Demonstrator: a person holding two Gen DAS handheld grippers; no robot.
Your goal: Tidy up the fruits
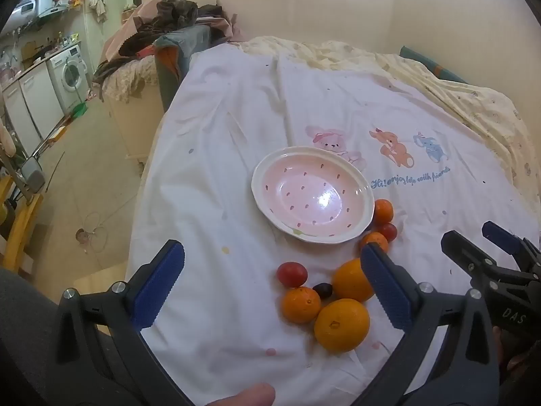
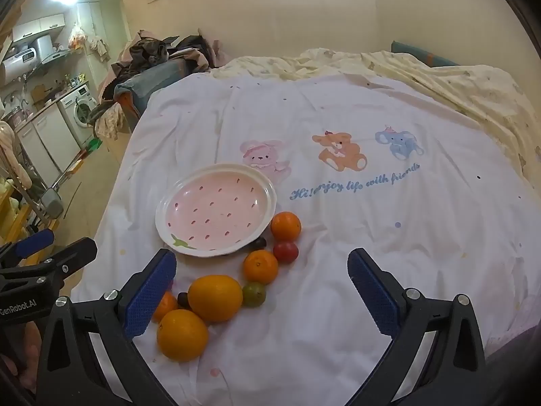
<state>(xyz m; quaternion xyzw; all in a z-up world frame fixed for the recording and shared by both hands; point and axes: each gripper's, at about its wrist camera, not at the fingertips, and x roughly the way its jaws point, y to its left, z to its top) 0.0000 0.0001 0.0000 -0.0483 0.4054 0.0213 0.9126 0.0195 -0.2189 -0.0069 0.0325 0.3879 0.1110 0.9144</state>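
Observation:
A pink strawberry-pattern plate (image 1: 338, 235) with a white rim lies empty on the white sheet; it also shows in the right wrist view (image 2: 165, 213). Several fruits lie loose beside it: large oranges (image 1: 341, 324) (image 2: 215, 297), small tangerines (image 1: 301, 304) (image 2: 261, 266), red cherry tomatoes (image 1: 291, 274) (image 2: 285, 251), a greenish tomato (image 2: 254, 293) and a dark grape (image 1: 322, 290). My left gripper (image 1: 272, 287) is open and empty, above the near fruits. My right gripper (image 2: 262, 291) is open and empty, above the fruits. The right gripper shows in the left wrist view (image 1: 487, 247).
The white sheet (image 2: 372, 237) with cartoon animals covers a bed; a cream quilt (image 2: 456, 91) lies bunched at the back. Clothes pile (image 2: 152, 57) at the far left corner. The bed's left edge drops to the floor, kitchen units (image 1: 50, 84) beyond.

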